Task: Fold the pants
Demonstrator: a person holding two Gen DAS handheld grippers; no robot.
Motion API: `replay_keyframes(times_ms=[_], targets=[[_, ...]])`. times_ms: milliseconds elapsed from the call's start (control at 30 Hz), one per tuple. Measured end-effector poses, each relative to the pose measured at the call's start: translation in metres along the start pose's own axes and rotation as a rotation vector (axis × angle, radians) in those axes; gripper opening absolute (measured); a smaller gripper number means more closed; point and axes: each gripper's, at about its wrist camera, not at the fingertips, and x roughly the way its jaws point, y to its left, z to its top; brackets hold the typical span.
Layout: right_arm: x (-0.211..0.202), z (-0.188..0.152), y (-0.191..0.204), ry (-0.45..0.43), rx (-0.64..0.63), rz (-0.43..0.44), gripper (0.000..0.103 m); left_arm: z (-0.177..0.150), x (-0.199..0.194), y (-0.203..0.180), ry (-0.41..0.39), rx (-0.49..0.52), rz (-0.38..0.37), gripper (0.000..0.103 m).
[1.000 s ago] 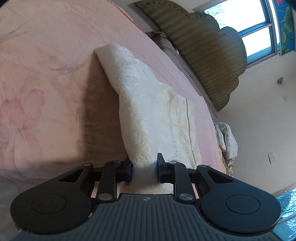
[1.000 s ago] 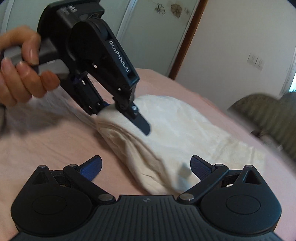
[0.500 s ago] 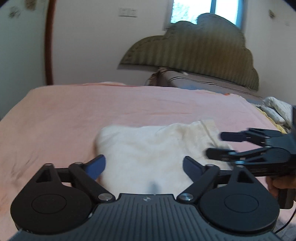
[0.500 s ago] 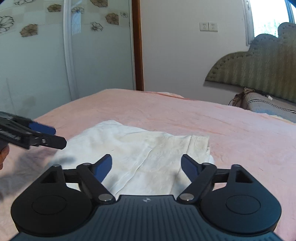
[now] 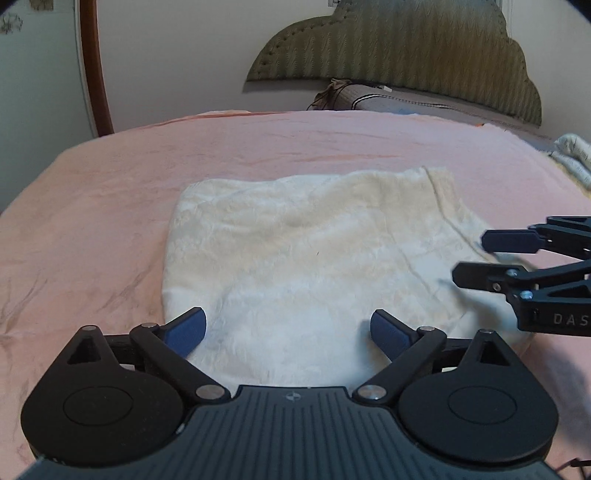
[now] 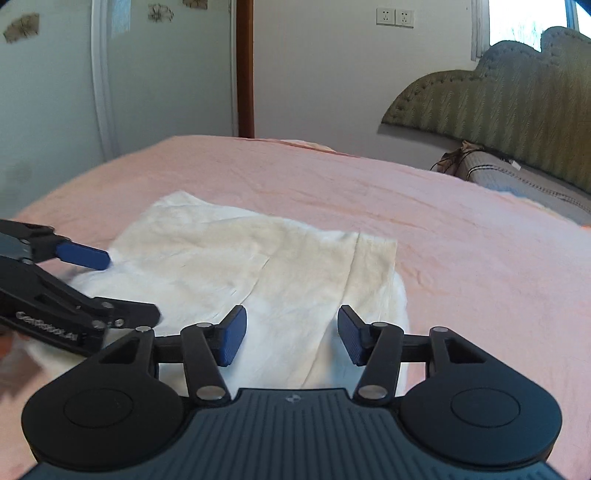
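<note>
Cream pants (image 5: 306,266) folded mid-bed, pink sheet (image 5: 110,206) bare all sides.

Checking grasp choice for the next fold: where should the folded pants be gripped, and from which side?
Grip the pants at the near edge, one corner per gripper, coming in low from the near side. They lie flat on the bed, and that edge sits just ahead of the left gripper and closing right gripper, nothing between either's jaws.

Gripper bodies hide the pants' (image 5: 295,266) near edge.

Pink bedsheet (image 5: 184,155) — green headboard (image 5: 406,48); sockets (image 6: 394,16)
</note>
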Motion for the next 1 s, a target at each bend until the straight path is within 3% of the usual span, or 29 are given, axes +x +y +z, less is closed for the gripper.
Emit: replay_keyframes(times_ms=[100, 200, 267, 333, 400, 500, 533, 600, 733, 867, 1000], targets=[[0.012, -0.016, 0.001, 0.041, -0.007, -0.042, 0.057, -0.005, 0.005, -0.006, -0.025, 0.015, 0.046, 0.103], [0.012, -0.015, -0.005, 0.035, 0.073, -0.052, 0.058, -0.001, -0.001, -0.007, -0.013, -0.009, 0.068, 0.103], [-0.006, -0.013, 0.006, 0.017, 0.050, -0.121, 0.059, -0.007, -0.016, -0.006, -0.019, -0.013, 0.077, 0.103], [-0.024, -0.016, 0.012, -0.027, 0.043, -0.098, 0.059, -0.019, -0.030, -0.005, -0.033, -0.039, 0.080, 0.103], [-0.031, -0.026, 0.016, -0.014, 0.058, -0.059, 0.059, -0.029, -0.032, -0.008, -0.059, -0.042, 0.085, 0.103], [-0.019, -0.041, 0.022, -0.005, 0.026, -0.101, 0.063, -0.034, -0.027, -0.015, -0.087, 0.000, 0.131, 0.102], [-0.017, -0.040, 0.020, -0.006, 0.041, -0.109, 0.071, -0.032, -0.030, -0.015, -0.074, -0.007, 0.139, 0.101], [-0.017, -0.035, 0.010, 0.028, 0.134, -0.095, 0.072, -0.031, -0.041, -0.016, -0.056, -0.017, 0.136, 0.100], [-0.050, -0.040, 0.013, -0.012, 0.154, -0.127, 0.072, -0.043, -0.064, -0.022, -0.083, 0.000, 0.133, 0.103], [-0.085, -0.059, 0.016, -0.038, 0.237, -0.050, 0.075, -0.057, -0.081, -0.022, -0.085, -0.055, 0.095, 0.103], [-0.111, -0.080, 0.028, -0.037, 0.234, -0.040, 0.083, -0.076, -0.092, -0.030, -0.056, -0.047, 0.084, 0.103]])
